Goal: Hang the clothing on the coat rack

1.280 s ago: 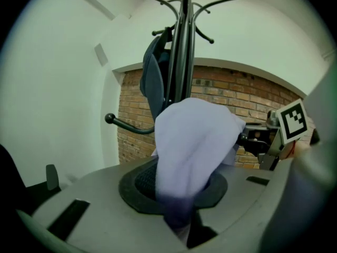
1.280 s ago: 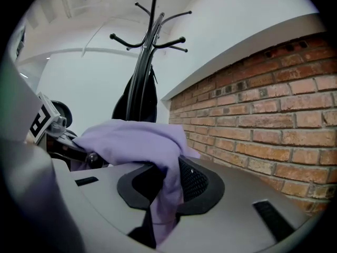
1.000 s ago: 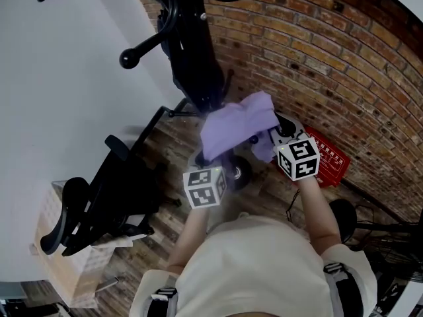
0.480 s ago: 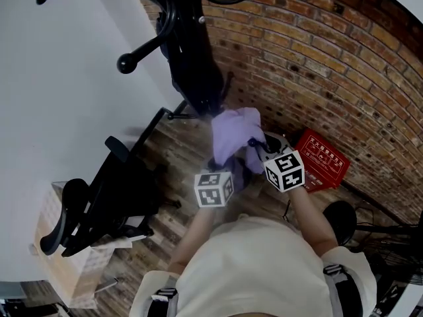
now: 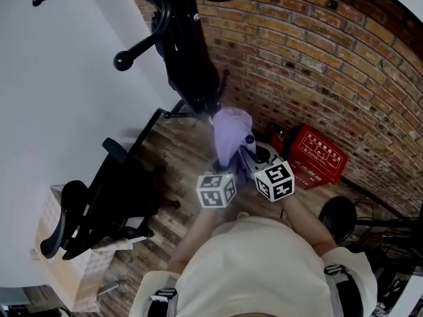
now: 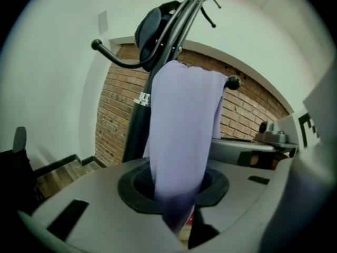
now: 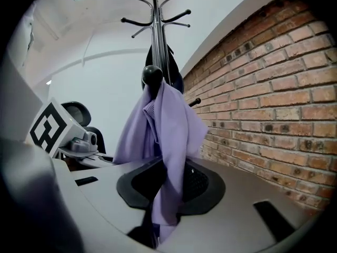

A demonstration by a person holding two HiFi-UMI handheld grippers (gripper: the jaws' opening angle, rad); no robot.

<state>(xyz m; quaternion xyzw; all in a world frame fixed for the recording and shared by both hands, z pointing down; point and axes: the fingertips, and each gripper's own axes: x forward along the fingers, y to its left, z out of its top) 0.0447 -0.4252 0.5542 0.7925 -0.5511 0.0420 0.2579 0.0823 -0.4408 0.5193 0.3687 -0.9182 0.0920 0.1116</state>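
Note:
A purple garment point(image 5: 230, 132) hangs in a narrow drape from a knobbed hook point(image 7: 152, 76) of the black coat rack point(image 5: 190, 51). Its lower end runs down to both grippers. In the left gripper view the garment point(image 6: 181, 141) stretches straight from the hook point(image 6: 233, 81) into my left gripper point(image 6: 181, 231), whose opening jaws still pinch its tip. In the right gripper view the garment point(image 7: 168, 136) falls in loose folds between the opening jaws of my right gripper point(image 7: 158, 236), and the pads stand off it. In the head view the left gripper point(image 5: 228, 169) and right gripper point(image 5: 254, 157) sit side by side just below the cloth.
A dark garment point(image 5: 195, 78) hangs on the rack's pole. The brick wall point(image 5: 317, 65) stands close behind it, with a red box point(image 5: 316, 156) on the wooden floor. A black office chair point(image 5: 112, 190) and a pale crate point(image 5: 56, 269) stand to the left, and cables point(image 5: 390, 236) lie at the right.
The garment has gone from a spread bundle held between the grippers to a narrow drape on the hook. Both grippers have come closer together and drawn back toward the person.

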